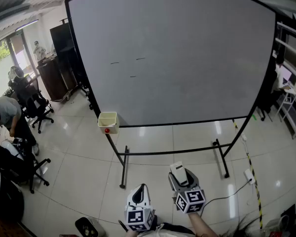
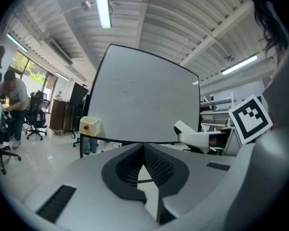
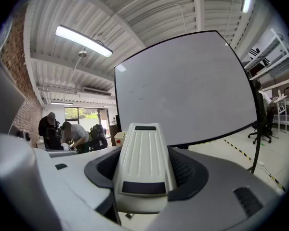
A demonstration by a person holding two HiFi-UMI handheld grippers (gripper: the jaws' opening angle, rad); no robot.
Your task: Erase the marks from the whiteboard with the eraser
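Three short marks (image 1: pixel 132 76) sit left of centre on the whiteboard (image 1: pixel 197 63), ahead, above and slightly left of the eraser (image 3: pixel 143 160) and well apart from it. Your right gripper (image 1: pixel 183 180) clamps it, long axis towards the board. Your left gripper (image 2: pixel 143 163) is closed on nothing. The board's stand is on glossy floor tiles (image 1: pixel 153 147).

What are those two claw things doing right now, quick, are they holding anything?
Left gripper: closed, jaws together, nothing between them.
Right gripper: closed on the white eraser.
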